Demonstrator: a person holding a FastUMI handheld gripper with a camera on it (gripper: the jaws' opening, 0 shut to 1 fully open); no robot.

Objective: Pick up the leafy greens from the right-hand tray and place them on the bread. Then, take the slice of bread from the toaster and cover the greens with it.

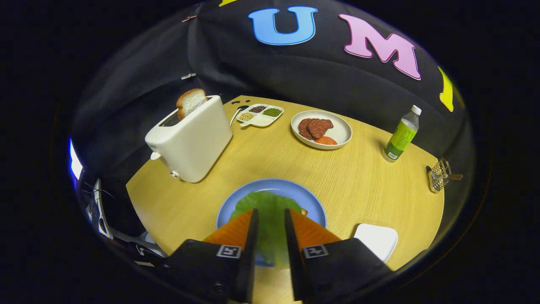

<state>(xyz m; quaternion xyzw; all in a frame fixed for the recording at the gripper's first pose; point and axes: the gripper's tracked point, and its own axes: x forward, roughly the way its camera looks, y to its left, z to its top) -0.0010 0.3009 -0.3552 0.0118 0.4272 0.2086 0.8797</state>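
Two fingers of the tongs (pixel 270 219) sat slightly apart w/ the leafy greens (pixel 265 207) between them, over the blue plate (pixel 274 185); whether they pinched the leaf, can't tell; bread slice (pixel 190 101) stood up in the white toaster (pixel 192 141) beyond, on the tabletop (pixel 371 185); white tray (pixel 377 240) lay just beside the right finger.

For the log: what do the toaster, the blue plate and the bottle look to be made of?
Toaster: likely glossy white plastic or enamelled metal, with soft highlights. Blue plate: probably glazed ceramic or melamine, smooth and even in colour. Bottle: clear plastic with a green label and white cap. The gripper has its fingers part open, with the leafy greens between them above the plate.
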